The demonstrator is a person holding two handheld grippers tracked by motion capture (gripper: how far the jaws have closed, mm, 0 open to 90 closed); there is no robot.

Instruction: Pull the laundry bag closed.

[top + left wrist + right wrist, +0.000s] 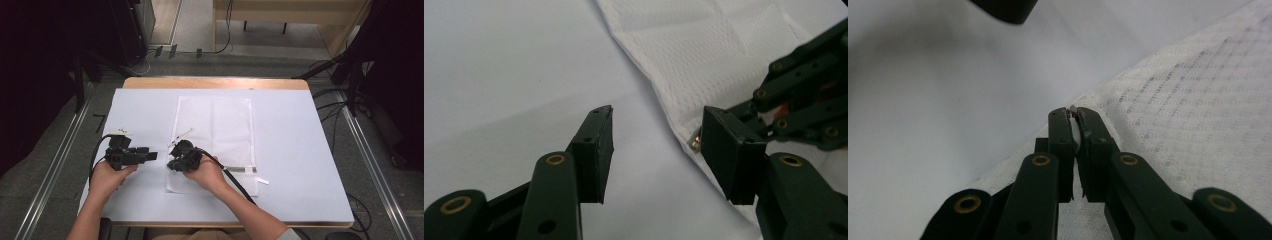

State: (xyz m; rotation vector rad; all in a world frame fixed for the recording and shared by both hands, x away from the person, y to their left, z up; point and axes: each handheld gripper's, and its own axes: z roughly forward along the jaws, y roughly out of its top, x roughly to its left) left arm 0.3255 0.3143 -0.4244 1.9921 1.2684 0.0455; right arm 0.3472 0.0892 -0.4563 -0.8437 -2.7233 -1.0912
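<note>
White mesh laundry bag (215, 140) flat mid worktop (300, 150), right gripper (1074, 113) clenched on bag's left edge w/ zipper pull (695, 141), left gripper (656, 150) released, jaws apart just beside that edge.

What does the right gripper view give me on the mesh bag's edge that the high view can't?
Right gripper view: the right gripper is shut on the mesh bag at its edge, with a small metal piece, perhaps the zipper pull, at the jaw tips.

High view: the whole bag flat on the white table cover, and the left gripper beside it.

Both: the right gripper at the bag's left edge.
</note>
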